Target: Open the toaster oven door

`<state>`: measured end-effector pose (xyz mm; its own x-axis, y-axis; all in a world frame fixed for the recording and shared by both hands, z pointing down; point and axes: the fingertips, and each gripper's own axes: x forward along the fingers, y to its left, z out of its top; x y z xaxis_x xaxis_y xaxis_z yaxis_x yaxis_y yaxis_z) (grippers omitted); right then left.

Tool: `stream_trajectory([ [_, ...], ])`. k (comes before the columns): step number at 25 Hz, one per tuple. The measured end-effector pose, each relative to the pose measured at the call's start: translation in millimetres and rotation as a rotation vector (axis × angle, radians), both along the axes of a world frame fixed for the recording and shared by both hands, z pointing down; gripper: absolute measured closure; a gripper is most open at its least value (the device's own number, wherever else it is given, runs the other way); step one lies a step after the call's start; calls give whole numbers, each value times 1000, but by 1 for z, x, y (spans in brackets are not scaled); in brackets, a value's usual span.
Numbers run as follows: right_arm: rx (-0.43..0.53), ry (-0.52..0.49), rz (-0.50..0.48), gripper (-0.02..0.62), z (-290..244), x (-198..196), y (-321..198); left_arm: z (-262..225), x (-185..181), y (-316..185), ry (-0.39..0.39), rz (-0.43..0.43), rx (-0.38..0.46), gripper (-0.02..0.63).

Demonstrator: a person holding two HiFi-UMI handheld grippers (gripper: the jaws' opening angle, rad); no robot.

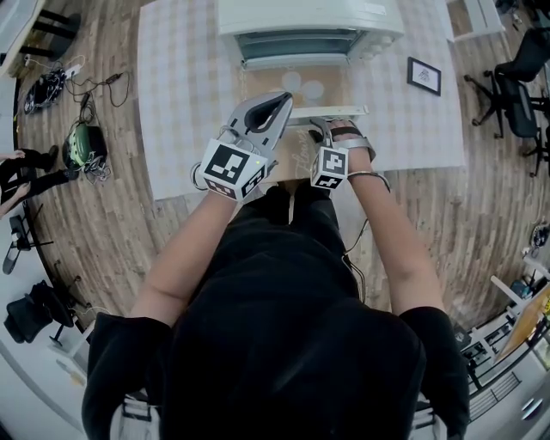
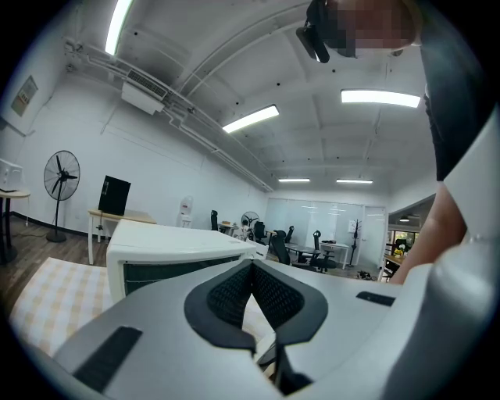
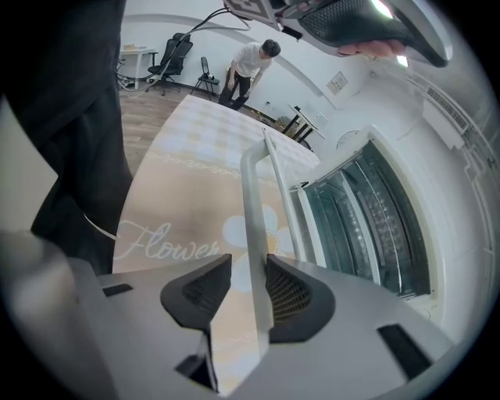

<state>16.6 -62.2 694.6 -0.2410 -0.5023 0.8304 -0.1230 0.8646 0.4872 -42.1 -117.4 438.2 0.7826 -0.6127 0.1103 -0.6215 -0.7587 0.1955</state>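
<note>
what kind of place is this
Likely an open-plan office or lab: office chairs at desks, a pedestal fan and strip lights overhead.

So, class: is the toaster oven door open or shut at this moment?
Open. The door lies folded down flat in front of the toaster oven; the right gripper view looks straight at its wire racks.
</note>
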Motion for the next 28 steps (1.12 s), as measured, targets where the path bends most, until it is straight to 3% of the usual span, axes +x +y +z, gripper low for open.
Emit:
stream_trajectory([
  [17, 64, 22, -9, 436, 33, 0, 13, 7, 3, 11, -35, 24, 98, 591],
  [21, 81, 30, -10, 431, 41, 0, 14, 20, 4, 20, -69, 32, 54, 591],
  [28, 22, 45, 13, 430, 63, 7, 23, 35, 7, 31, -87, 41, 52, 591],
])
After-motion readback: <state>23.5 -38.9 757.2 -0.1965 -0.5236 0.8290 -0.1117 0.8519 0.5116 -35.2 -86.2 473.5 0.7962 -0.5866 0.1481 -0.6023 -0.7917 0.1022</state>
